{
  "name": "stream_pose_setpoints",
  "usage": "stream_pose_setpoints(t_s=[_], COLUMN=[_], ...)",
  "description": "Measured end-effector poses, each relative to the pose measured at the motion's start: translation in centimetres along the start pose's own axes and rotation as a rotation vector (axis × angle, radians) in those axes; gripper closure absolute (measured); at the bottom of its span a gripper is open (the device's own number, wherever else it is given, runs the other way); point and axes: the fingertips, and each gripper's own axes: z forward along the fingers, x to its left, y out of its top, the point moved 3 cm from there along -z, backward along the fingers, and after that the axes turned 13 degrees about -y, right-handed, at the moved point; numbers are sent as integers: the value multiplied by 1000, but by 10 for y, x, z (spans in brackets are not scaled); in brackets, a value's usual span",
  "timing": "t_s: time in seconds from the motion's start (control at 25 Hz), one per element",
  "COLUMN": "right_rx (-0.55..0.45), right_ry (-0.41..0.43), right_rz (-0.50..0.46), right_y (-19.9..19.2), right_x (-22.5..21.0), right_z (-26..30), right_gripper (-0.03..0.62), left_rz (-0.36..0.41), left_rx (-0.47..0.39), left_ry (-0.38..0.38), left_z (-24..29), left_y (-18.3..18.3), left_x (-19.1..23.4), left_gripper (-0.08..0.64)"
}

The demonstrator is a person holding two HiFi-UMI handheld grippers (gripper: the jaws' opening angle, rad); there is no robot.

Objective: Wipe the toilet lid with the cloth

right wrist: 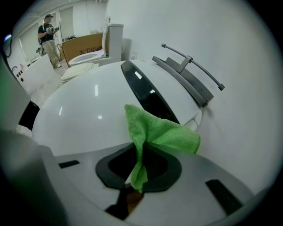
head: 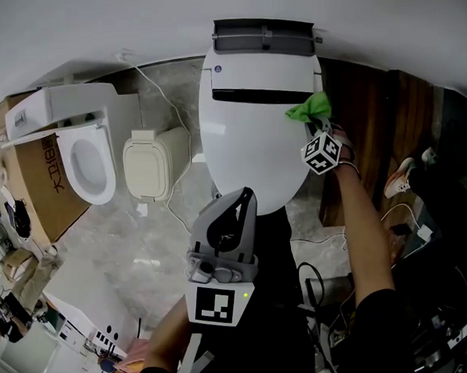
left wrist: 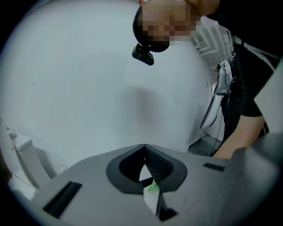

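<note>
Fingers on the right gripper (right wrist: 139, 148) are clamped on the green cloth (right wrist: 161, 132), at the rear right edge of the toilet lid (right wrist: 84, 117). Left gripper (left wrist: 144, 148) fingers are together, empty. Looks like the wipe stroke: next, press the cloth flat and drag it across.

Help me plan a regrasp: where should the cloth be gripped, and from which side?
Pinch the cloth at its gathered narrow end, as the right gripper does now, coming from the lid's right edge; the wide flap is then left free for wiping.
</note>
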Motion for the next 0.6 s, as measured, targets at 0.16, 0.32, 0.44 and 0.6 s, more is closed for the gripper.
stream_pose_setpoints(t_s=[0.16,0.32,0.44,0.6], right_rx=[19,36,49,86], right_ry=[14,17,24,41], right_rz=[10,57,88,120], right_y=[-3,-7,-11,-20], right_x=[16,34,50,76], right_z=[-6,-14,-21,-33], right_gripper=[546,546,546,546], left_rz=[10,10,17,23], left_rx=[-1,0,-2,-5], left_ry=[-20,-37,-53,-74], left_z=[-9,-22,-32,-46], left_y=[-2,-7,-9,-13], left_x=[-2,-2,-3,-4], left_gripper=[552,552,552,552])
